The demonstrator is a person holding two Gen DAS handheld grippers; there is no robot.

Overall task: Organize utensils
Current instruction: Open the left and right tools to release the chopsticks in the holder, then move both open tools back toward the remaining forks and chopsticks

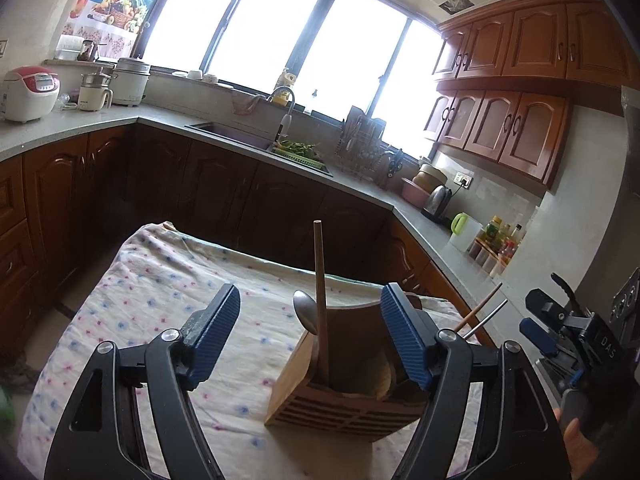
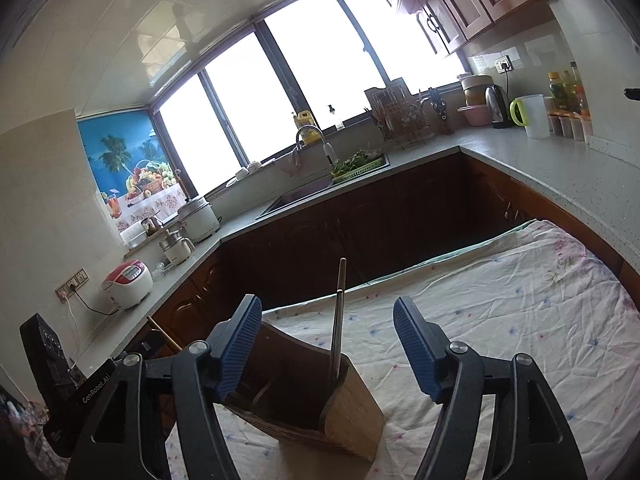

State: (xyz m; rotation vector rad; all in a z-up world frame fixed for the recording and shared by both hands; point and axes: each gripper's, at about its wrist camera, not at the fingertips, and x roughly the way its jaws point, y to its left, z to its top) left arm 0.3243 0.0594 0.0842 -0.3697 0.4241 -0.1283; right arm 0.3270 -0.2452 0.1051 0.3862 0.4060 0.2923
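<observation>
Both grippers, left [image 1: 310,344] and right [image 2: 328,354], spread wide, gripping nothing. Wooden holder [image 1: 344,396] near on the cloth [image 1: 160,280], already carrying a spoon [image 1: 306,312], chopsticks [image 1: 320,300] and other handles [image 1: 480,312]. No loose utensils visible; probably nearly finished.

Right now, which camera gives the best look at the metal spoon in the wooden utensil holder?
The left wrist view. There the metal spoon shows its shiny bowl rising above the wooden utensil holder, beside an upright wooden stick. In the right wrist view the holder shows only thin handles; no spoon bowl is visible.
</observation>
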